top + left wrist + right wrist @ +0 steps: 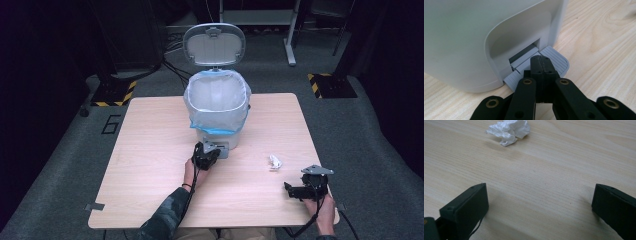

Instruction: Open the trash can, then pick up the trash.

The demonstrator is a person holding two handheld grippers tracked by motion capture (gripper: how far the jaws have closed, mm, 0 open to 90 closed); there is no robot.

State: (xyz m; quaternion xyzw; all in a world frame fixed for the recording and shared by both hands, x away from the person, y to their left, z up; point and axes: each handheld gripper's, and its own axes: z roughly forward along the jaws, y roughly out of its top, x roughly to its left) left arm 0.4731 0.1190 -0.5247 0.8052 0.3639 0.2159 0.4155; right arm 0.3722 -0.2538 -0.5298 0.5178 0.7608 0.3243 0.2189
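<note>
While the pedal bin (216,107) stands at the middle of the desk's far edge with its lid (214,44) raised upright, a translucent liner bag (215,102) with a blue hem folds over its rim. Item: desk (150,165), light wood grain, square-cornered, set on grey carpet. Item: left gripper (206,156), held in the person's left hand (192,170) near the desk's centre, jaws pressed together with nothing between them; in the left gripper view their tips (541,65) rest on the ribbed grey foot pedal (555,58) that juts from a recess at the bin's base. Item: crumpled white tissue (274,161), lying on the bare desk toward the right edge, apart from the bin and from both grippers; in the right gripper view the tissue (509,130) sits well ahead of the jaws. Item: right gripper (295,190), held in the right hand (325,207) near the desk's near right corner, jaws spread wide apart over bare wood, a grey three-cornered plate on top, cable trailing off the near edge.
</note>
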